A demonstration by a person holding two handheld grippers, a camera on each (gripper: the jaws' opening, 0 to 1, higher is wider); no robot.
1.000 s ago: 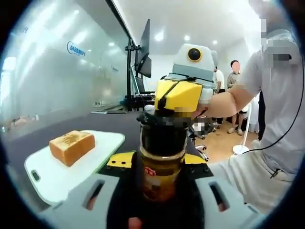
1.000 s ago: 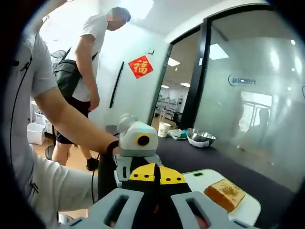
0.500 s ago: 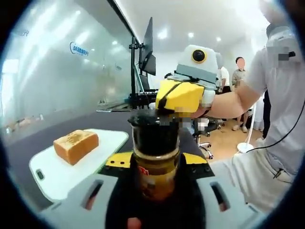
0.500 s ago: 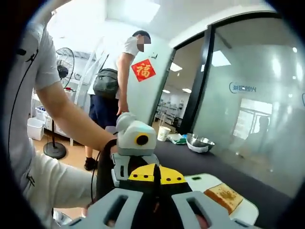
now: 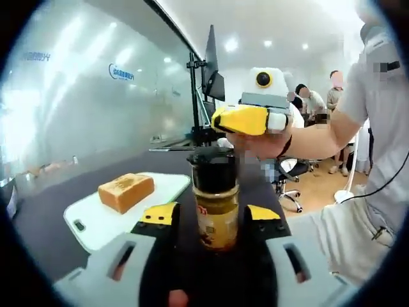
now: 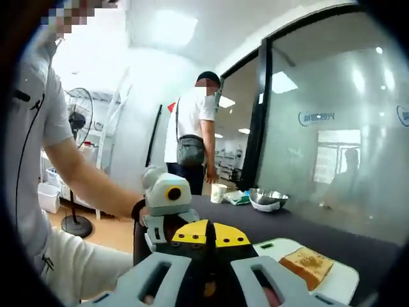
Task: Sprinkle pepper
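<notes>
Left gripper view is showing the left tool (image 5: 216,240) clamping an upright pepper jar (image 5: 216,198) with a black cap between its 2 jaws. The right tool (image 5: 249,119), yellow-tipped, is hovering just above and behind the cap, apart from it; its jaws are sitting together with nothing between them. Beyond the jar, a piece of toast (image 5: 126,191) is lying on a white cutting board (image 5: 96,220), which is resting on the dark table (image 5: 45,204). Right gripper view is looking along the right tool (image 6: 208,240), its jaws meeting at the yellow tips, with the toast (image 6: 306,265) and board (image 6: 339,281) at lower right, and a metal bowl (image 6: 268,199) and paper cup (image 6: 218,192) sitting farther back on the table.
</notes>
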